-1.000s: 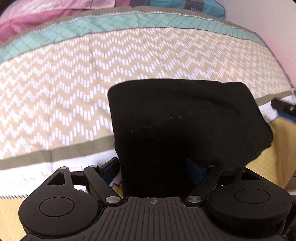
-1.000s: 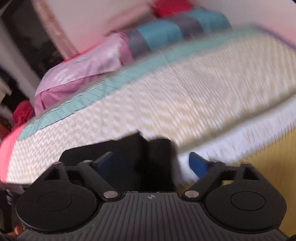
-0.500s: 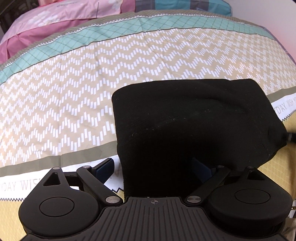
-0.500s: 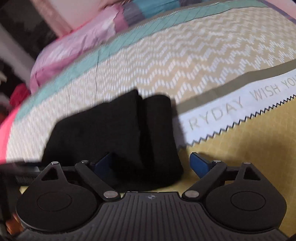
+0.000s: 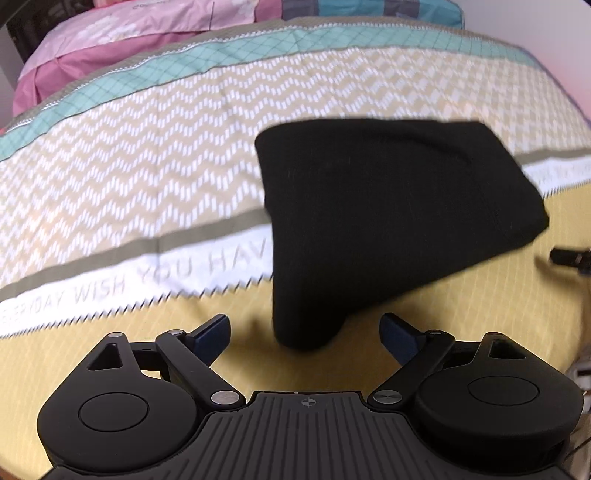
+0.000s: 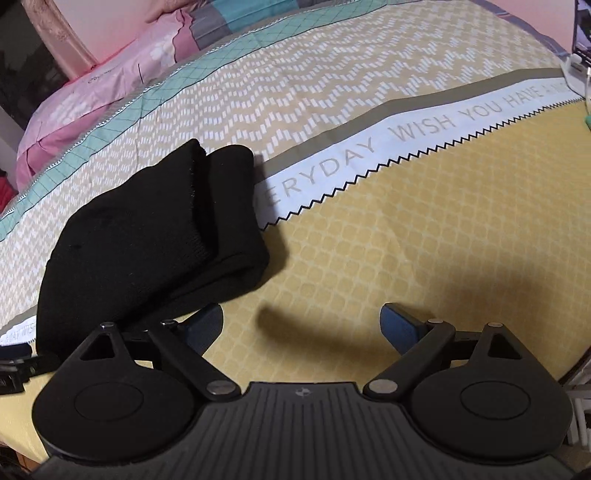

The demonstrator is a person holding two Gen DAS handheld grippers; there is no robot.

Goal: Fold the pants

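Note:
The black pants (image 5: 391,206) lie folded into a thick compact bundle on the bed. In the left wrist view my left gripper (image 5: 304,332) is open just in front of the bundle's near corner, nothing between its blue pads. In the right wrist view the same pants (image 6: 147,243) sit to the left, their layered folded edges facing me. My right gripper (image 6: 301,325) is open over bare yellow bedspread, to the right of the bundle, holding nothing. Its left finger (image 6: 205,325) is close to the bundle's near edge. A dark tip of the right gripper (image 5: 570,256) shows at the left view's right edge.
The bedspread (image 6: 406,229) has yellow, white lettered, zigzag beige and teal bands. Pink pillows (image 5: 122,48) and a blue-grey one (image 5: 369,9) lie at the far end. A white object (image 6: 576,62) stands at the bed's right edge.
Both grippers have pulled back from the pants. The left one had the bundle between its fingers and now stands clear of it. The right one has shifted right onto bare yellow bedspread.

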